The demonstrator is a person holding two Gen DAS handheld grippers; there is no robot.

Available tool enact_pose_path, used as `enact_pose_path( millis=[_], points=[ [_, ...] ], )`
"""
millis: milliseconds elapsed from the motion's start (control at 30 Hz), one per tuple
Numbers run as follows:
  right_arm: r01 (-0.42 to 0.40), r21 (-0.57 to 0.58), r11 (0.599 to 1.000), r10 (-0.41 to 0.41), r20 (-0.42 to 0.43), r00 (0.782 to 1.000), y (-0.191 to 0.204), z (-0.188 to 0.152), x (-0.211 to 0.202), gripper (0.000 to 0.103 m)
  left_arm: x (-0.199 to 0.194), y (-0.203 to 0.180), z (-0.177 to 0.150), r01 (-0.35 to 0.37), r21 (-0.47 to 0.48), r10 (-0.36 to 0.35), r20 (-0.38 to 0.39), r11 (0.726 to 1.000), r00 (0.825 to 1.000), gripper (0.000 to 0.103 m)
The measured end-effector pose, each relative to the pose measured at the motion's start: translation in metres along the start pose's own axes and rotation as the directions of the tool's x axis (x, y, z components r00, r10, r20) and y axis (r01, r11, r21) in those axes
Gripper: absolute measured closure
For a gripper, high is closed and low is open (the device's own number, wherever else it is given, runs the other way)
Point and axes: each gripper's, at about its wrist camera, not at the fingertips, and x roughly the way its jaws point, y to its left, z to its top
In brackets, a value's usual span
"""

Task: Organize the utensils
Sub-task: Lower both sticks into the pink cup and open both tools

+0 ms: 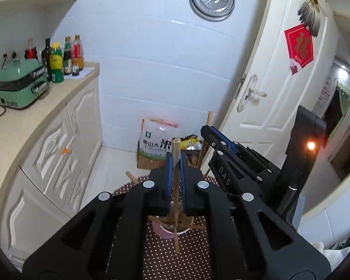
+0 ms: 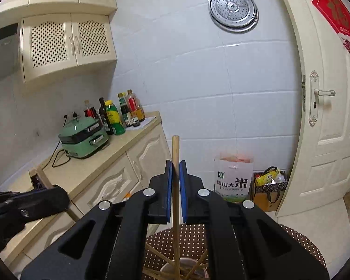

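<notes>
While the white tiled wall (image 2: pixel 198 81) and the cream counter (image 1: pixel 23 126) with its cabinets fill most of both views, the work sits low in the frames, on a round table under a brown polka-dot cloth (image 1: pixel 186 252). On the counter stand a green cooker (image 1: pixel 21 86) and a row of bottles (image 1: pixel 58 58); a round metal steamer tray (image 2: pixel 233 9) hangs on the wall, and a white rice bag (image 2: pixel 233 177) rests on the floor beside the white door (image 2: pixel 326 140).

On the cloth stands a pink cup (image 1: pixel 170 231) with several wooden chopsticks leaning out of it in different directions.

Left gripper (image 1: pixel 175 163): its blue-padded jaws are drawn in to a narrow gap and pinch one upright chopstick (image 1: pixel 175 158), whose square top pokes out just above the fingertips and whose lower part runs down into the cup.

Right gripper (image 2: pixel 175 170): its jaws are likewise nearly together around a second upright chopstick (image 2: pixel 175 149); the left pad touches it, and whether the right pad does I cannot tell. This stick rises well above the fingertips and drops toward the cup (image 2: pixel 186 268) directly below.

In the left wrist view the right gripper's body (image 1: pixel 233 158) shows just to the right of the left one.
</notes>
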Motion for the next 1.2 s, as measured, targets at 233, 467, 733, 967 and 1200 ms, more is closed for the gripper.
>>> enact_pose_path(
  millis=[233,467,733,967,1200],
  points=[
    [0.0,-0.044,0.999,-0.003,-0.065,0.998,0.002,-0.017,-0.004,0.098,0.02,0.001,-0.019,0.004,0.004,-0.004,-0.067,1.0,0.998,0.097],
    [-0.014,-0.069,0.998,0.005,-0.131,0.991,0.007,-0.027,-0.017,0.098,0.031,-0.006,-0.035,0.008,0.058,-0.001,-0.123,0.998,0.992,0.097],
    [0.028,-0.072,0.997,-0.04,-0.163,0.986,0.005,-0.053,-0.046,0.098,0.037,-0.013,-0.061,0.02,0.113,0.002,-0.185,0.993,0.983,0.097],
    [0.06,-0.004,0.998,-0.06,-0.224,0.973,0.0,-0.079,-0.05,0.098,0.038,-0.023,-0.07,0.035,0.152,-0.004,-0.202,0.988,0.979,0.096],
    [0.08,0.034,0.996,-0.071,-0.22,0.973,-0.002,-0.084,-0.055,0.098,0.038,-0.027,-0.071,0.05,0.151,-0.016,-0.22,0.987,0.975,0.095]
  ],
)
